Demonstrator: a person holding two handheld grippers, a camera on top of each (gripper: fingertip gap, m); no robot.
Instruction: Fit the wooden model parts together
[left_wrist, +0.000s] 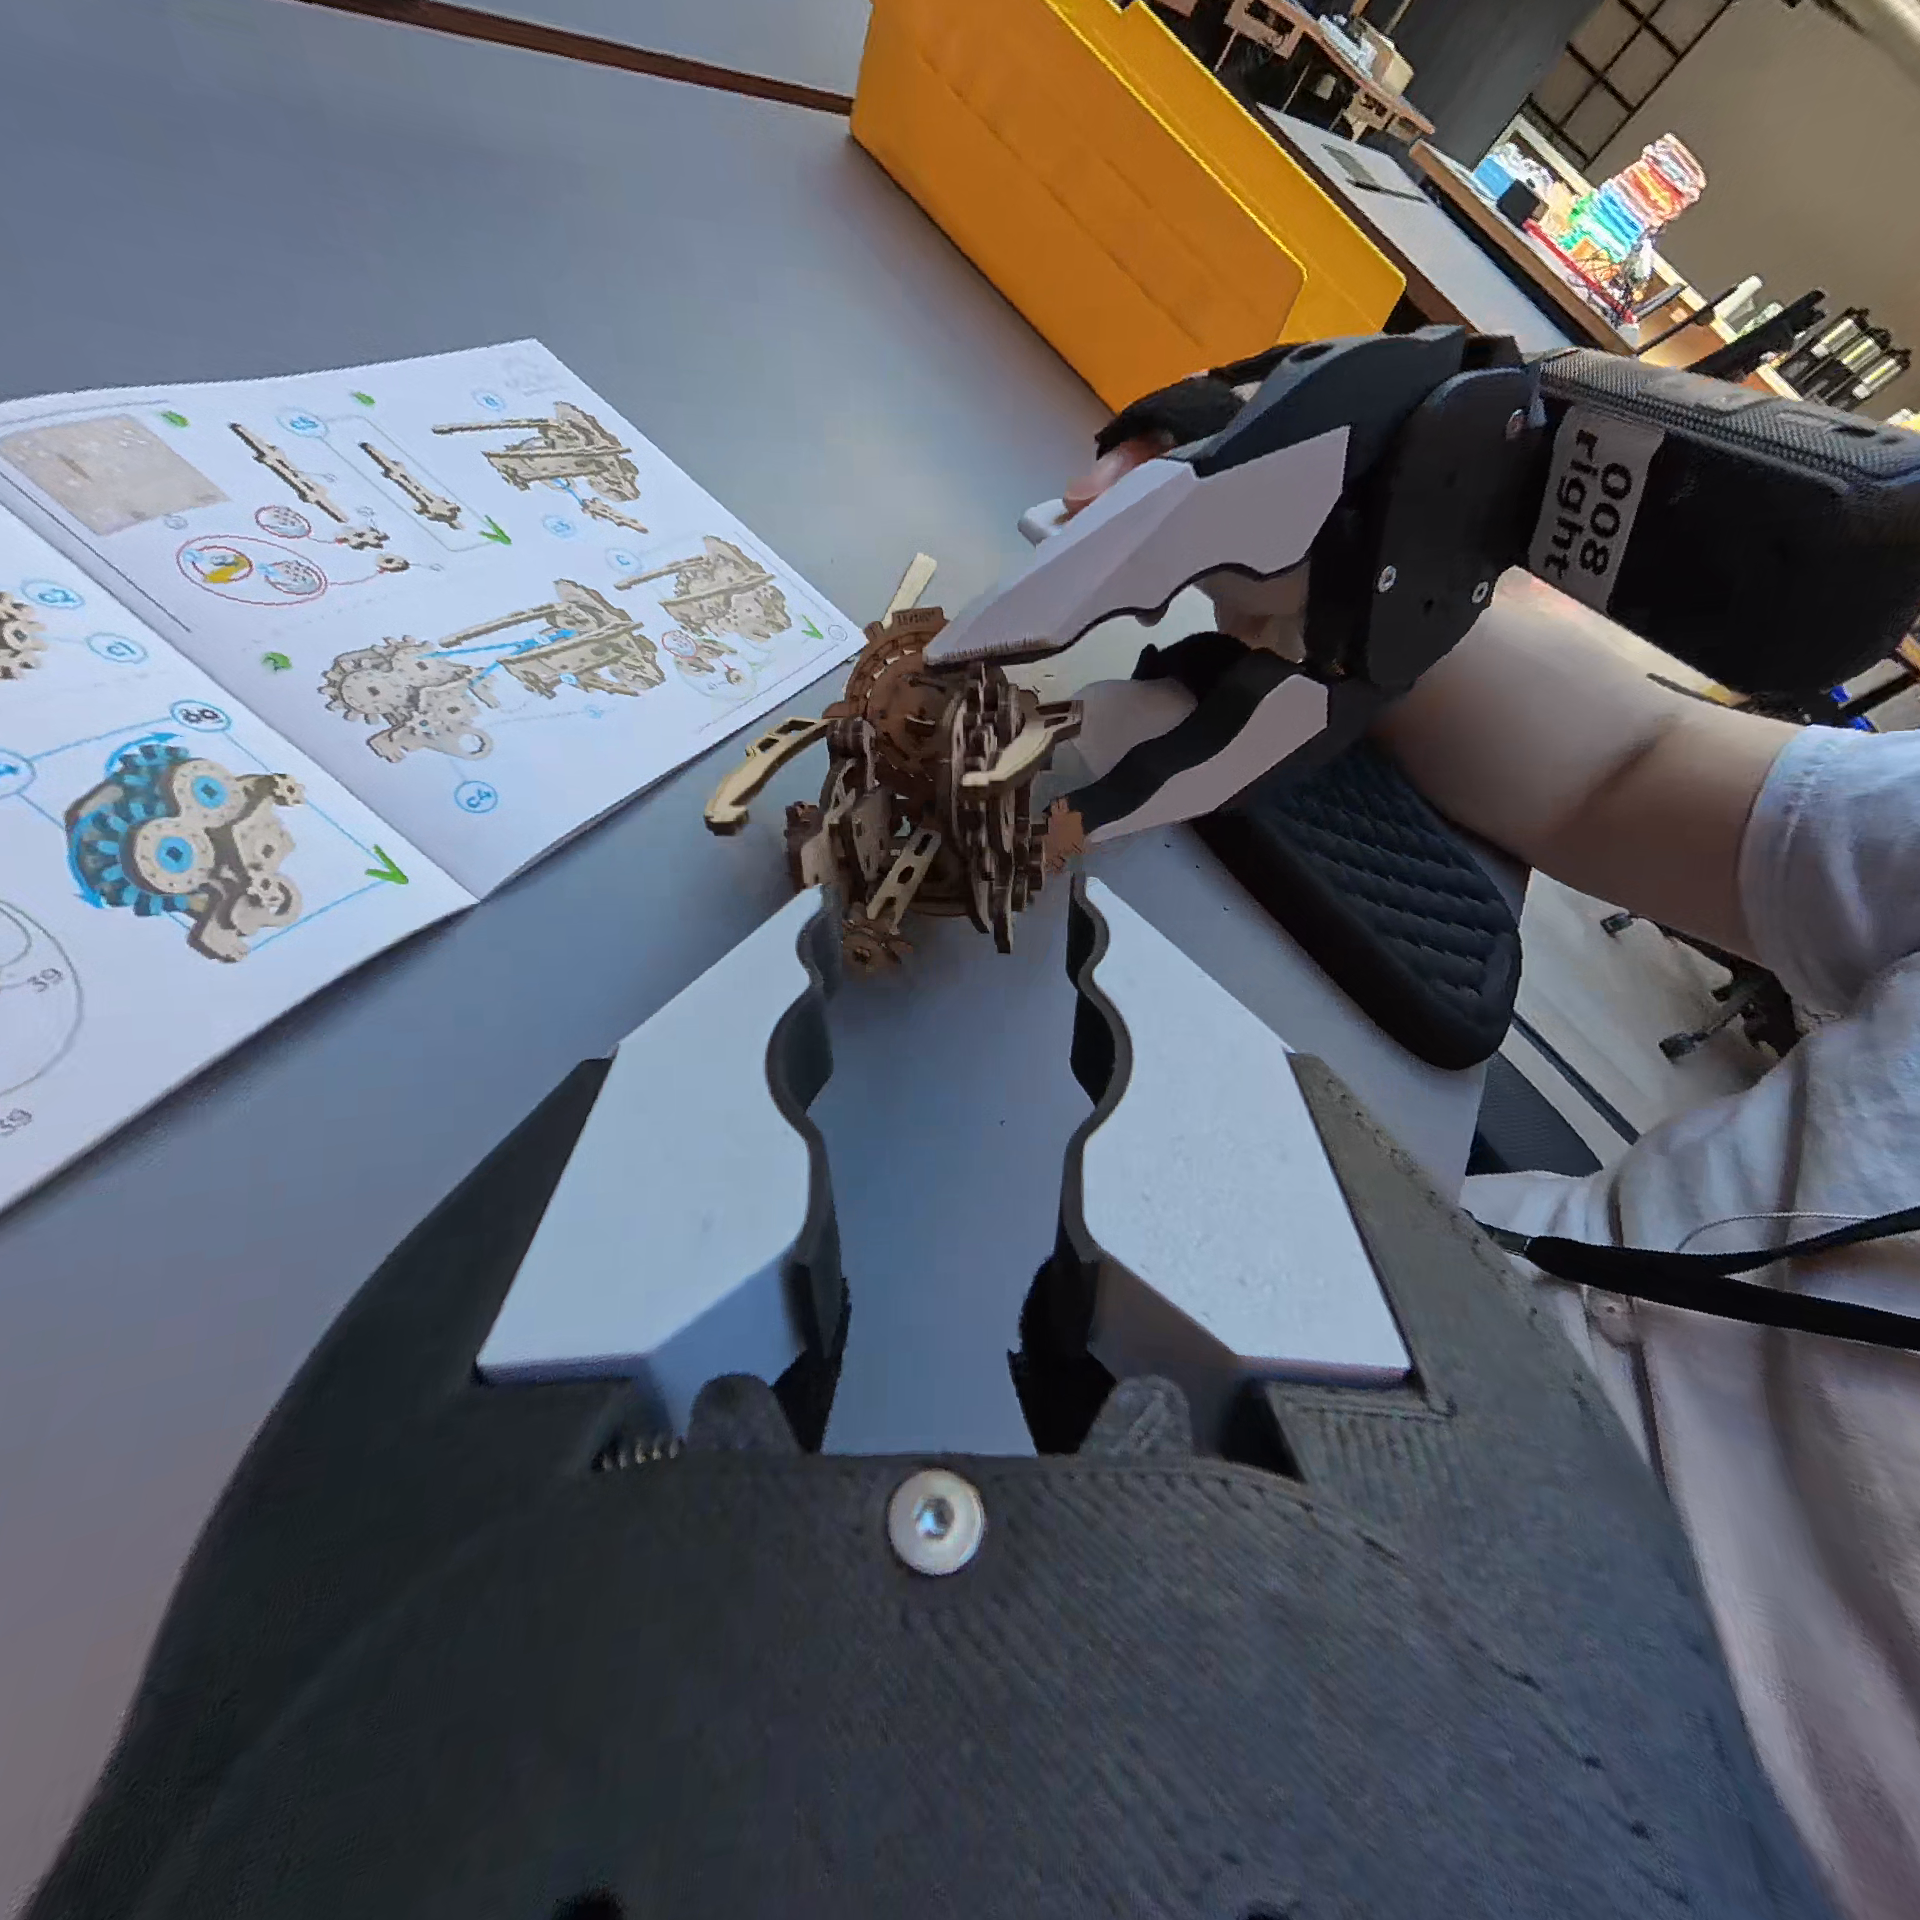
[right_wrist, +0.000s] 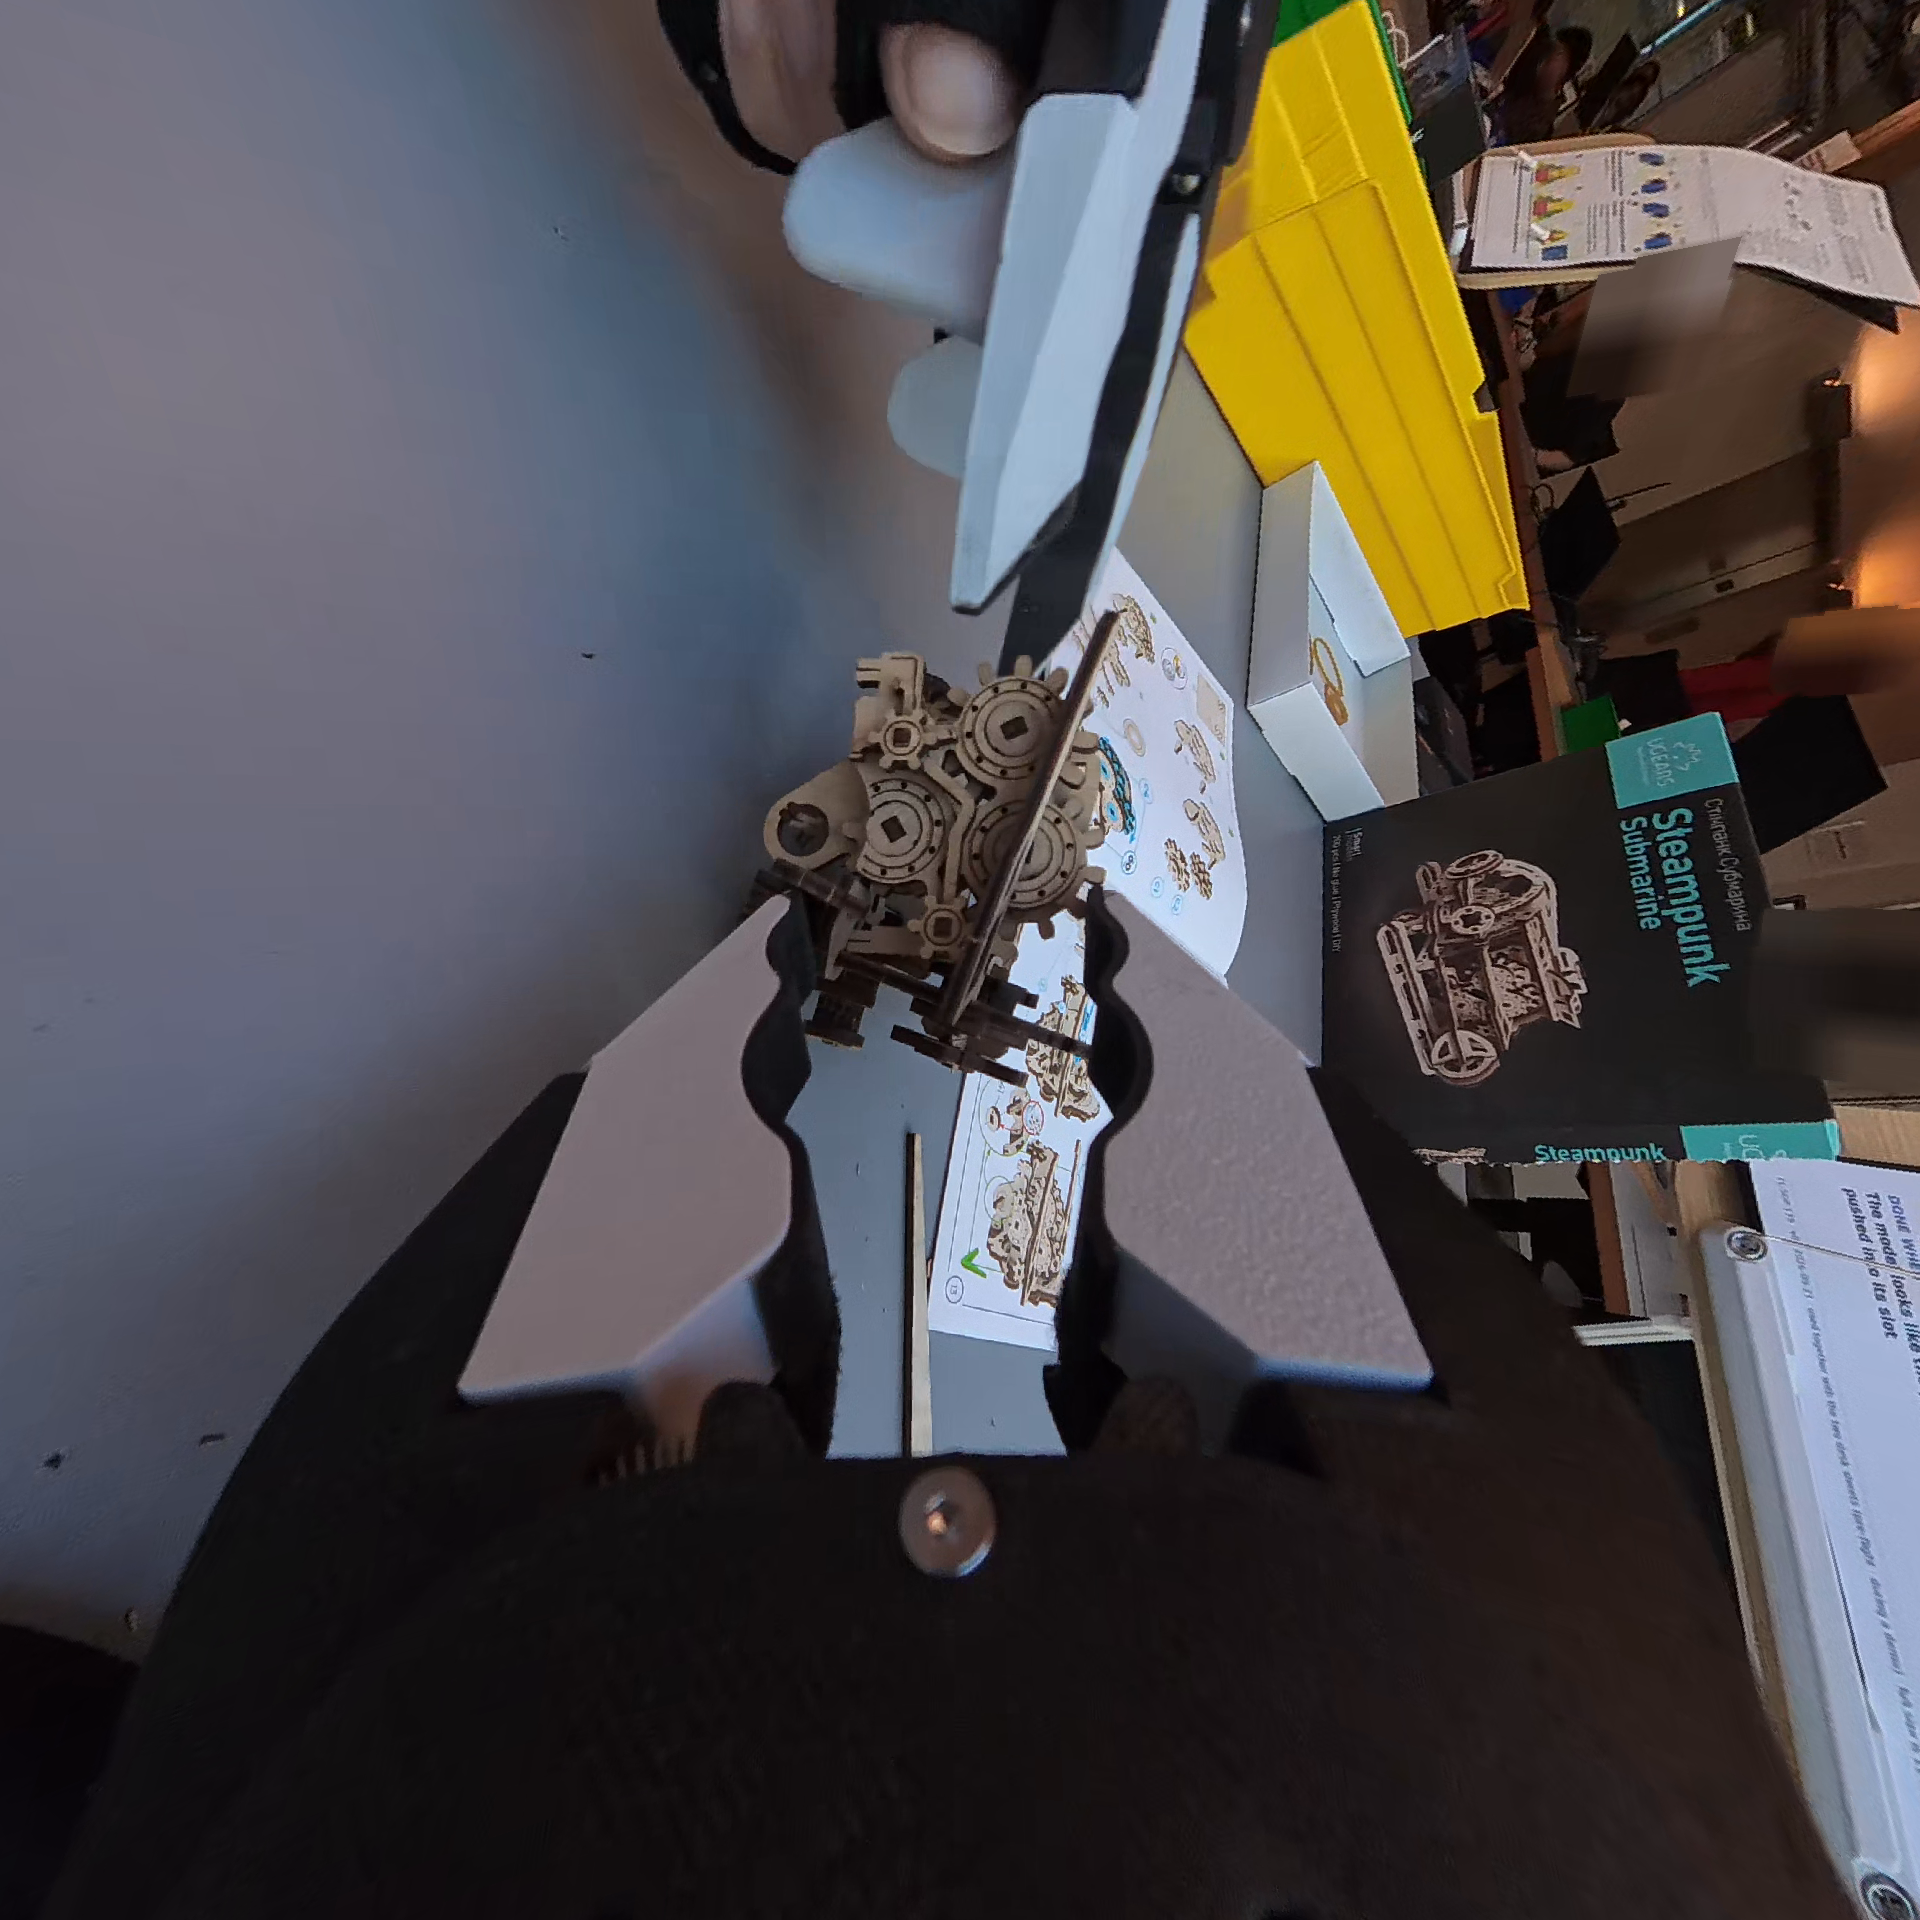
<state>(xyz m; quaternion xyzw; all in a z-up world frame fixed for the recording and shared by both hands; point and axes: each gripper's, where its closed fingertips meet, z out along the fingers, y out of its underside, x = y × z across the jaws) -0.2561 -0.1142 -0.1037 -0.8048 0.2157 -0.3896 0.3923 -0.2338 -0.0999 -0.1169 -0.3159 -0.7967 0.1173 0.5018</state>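
The grey table (left_wrist: 312, 208) carries a yellow bin (left_wrist: 1091, 187) at its far side and an open instruction booklet (left_wrist: 312, 644). Only the right wrist view shows the dark kit box (right_wrist: 1548, 935) and a small white box (right_wrist: 1320, 644). The right gripper (right_wrist: 940, 925) clamps the wooden gear assembly (right_wrist: 935, 821) between its tips, above the table. The left gripper (left_wrist: 951, 914) stands parted, with the model's lower end between its tips; whether they touch it cannot be told.
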